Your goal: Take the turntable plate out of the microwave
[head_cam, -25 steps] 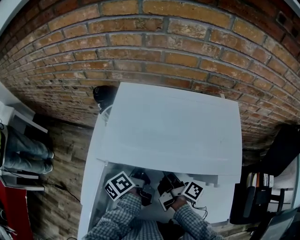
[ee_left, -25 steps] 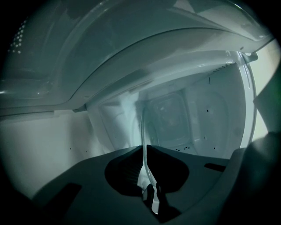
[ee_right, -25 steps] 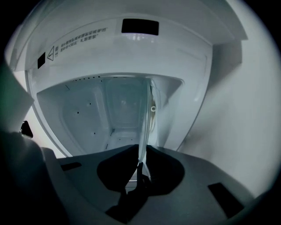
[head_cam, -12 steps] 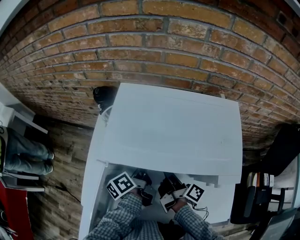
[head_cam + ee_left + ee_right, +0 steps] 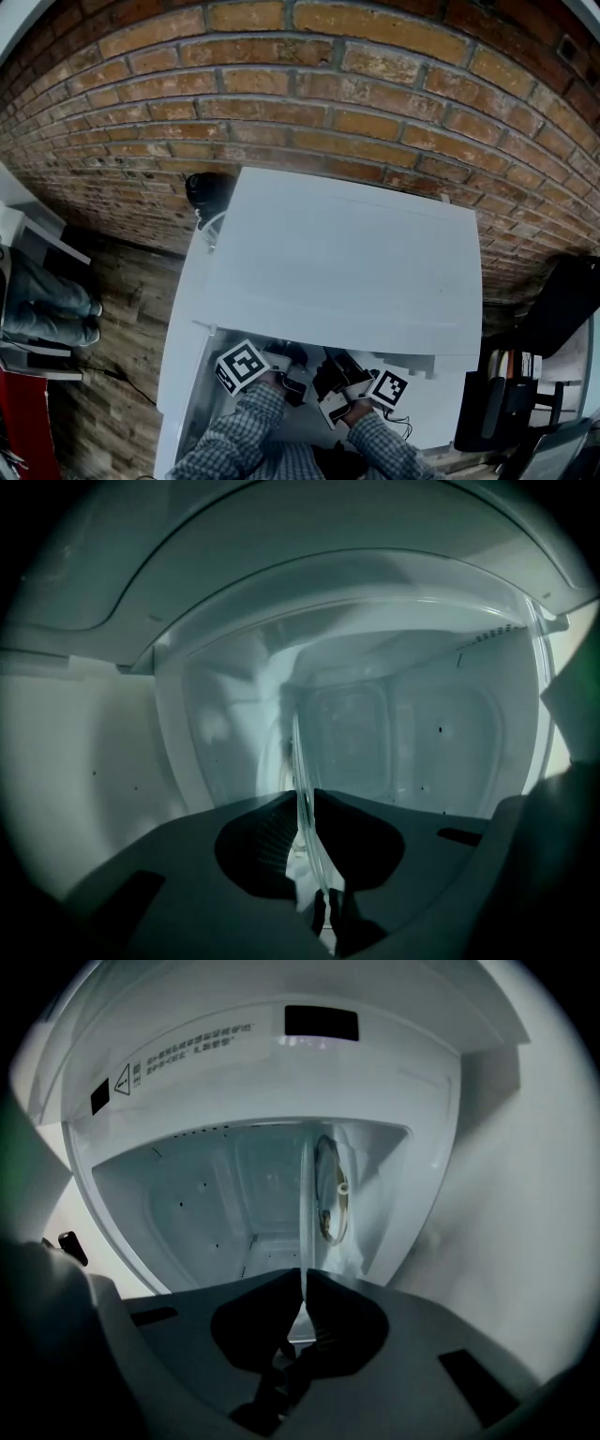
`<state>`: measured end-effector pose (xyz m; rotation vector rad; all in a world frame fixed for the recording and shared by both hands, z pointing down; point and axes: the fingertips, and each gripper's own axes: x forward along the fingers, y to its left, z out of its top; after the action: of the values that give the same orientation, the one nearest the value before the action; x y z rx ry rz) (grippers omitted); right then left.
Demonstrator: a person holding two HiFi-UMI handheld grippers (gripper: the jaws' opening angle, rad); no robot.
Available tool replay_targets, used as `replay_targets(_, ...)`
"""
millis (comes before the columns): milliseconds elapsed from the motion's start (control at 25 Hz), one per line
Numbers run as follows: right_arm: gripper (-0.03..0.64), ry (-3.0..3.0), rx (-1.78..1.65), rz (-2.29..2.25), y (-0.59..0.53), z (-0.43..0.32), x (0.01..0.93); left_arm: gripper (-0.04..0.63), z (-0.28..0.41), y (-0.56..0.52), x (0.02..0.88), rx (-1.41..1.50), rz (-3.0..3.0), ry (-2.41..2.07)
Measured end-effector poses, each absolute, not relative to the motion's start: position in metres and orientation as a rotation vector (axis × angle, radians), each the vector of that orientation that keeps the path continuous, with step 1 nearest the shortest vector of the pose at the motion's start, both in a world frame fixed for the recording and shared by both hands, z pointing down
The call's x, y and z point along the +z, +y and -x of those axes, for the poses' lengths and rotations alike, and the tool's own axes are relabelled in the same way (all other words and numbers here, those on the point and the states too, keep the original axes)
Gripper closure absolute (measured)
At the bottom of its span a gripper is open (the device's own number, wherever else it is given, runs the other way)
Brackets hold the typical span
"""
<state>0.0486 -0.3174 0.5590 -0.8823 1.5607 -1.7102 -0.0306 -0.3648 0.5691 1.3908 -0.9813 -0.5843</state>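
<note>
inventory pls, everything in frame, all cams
microwave: 1, white, centre, against the wall, cavity open
plate: 1, clear glass, edge-on at the cavity mouth, between both pairs of jaws
wall: 1, red brick, behind the microwave
floor: 1, brown wood, left
black thing: 1, at the microwave's back left corner, can't tell what
legs: 1 pair, blue jeans, far left, a bystander's
sleeves: 2, checked, bottom
left gripper: 1, dark, jaws shut on plate
right gripper: 1, dark, jaws shut on plate
</note>
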Motion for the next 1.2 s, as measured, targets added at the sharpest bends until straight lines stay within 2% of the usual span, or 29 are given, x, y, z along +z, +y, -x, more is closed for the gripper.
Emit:
replay_targets(720, 0.582, 1.649, -1.705, 0.969, -0.312, -0.056, 0.556, 0.561, 0.031, -0.377, 0.562, -0.760, -1.320, -0.857)
replay_targets(840, 0.522, 1.596, -1.688, 0.993, -0.313, -0.064, 0.560, 0.561, 0.028, -0.379, 0.553, -0.801, -1.330, -0.820)
replay_targets(1200, 0.522, 1.474, -1.612, 0.980, -0.324, -0.078, 0.555, 0.562, 0.028, -0.376, 0.556, -0.788, -1.327, -0.825)
